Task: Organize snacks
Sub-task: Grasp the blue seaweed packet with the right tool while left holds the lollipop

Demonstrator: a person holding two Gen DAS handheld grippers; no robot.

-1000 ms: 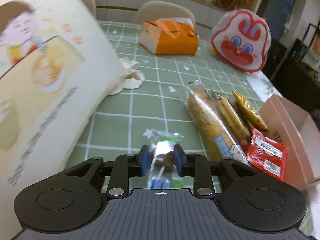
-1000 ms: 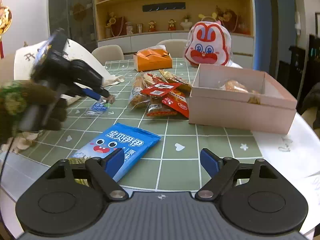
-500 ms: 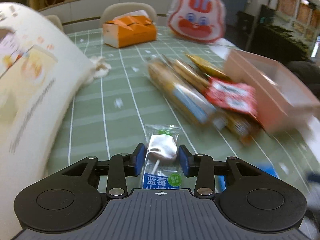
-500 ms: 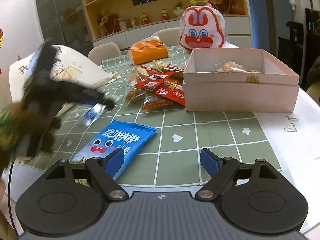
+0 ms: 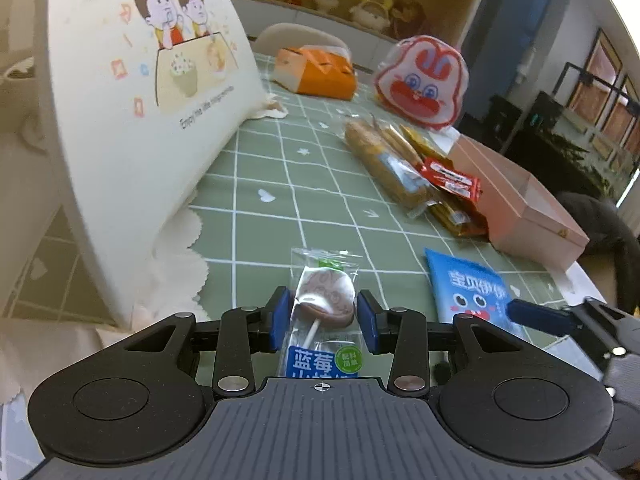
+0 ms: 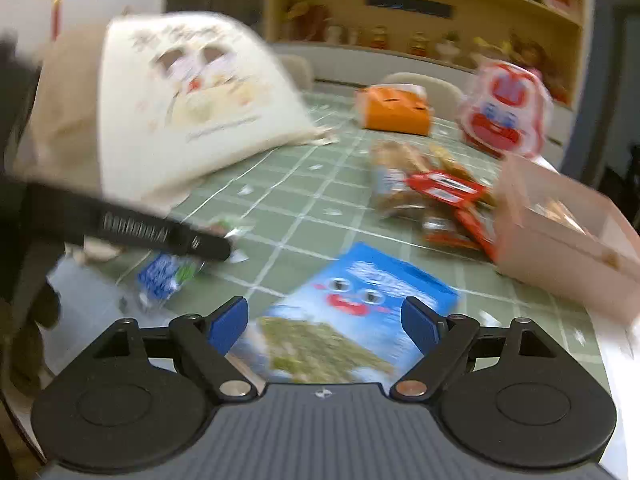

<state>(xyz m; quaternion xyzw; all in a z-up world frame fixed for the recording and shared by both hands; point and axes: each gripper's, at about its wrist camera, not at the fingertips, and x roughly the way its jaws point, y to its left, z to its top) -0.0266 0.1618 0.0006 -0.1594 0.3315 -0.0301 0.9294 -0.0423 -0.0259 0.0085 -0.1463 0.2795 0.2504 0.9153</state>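
My left gripper (image 5: pixel 323 320) is shut on a wrapped lollipop (image 5: pixel 326 298) with a blue label and holds it above the green checked tablecloth (image 5: pixel 288 184). The lollipop also shows in the right wrist view (image 6: pixel 168 272), blurred, under the left gripper's finger. My right gripper (image 6: pixel 326 322) is open and empty, just above a blue snack bag (image 6: pixel 348 308), which also shows in the left wrist view (image 5: pixel 468 292). A pile of biscuit packs and red sachets (image 5: pixel 416 176) lies beside a pink open box (image 5: pixel 520 204).
A large cream cartoon-printed bag (image 5: pixel 132 92) stands at the left. An orange tissue box (image 5: pixel 316 72) and a red rabbit-shaped pack (image 5: pixel 424 80) sit at the far side. The pink box (image 6: pixel 560 228) holds some snacks. Chairs and shelves stand behind.
My left gripper has lifted the lollipop and drawn back toward the near table edge. My right gripper has moved left and down over the blue bag.
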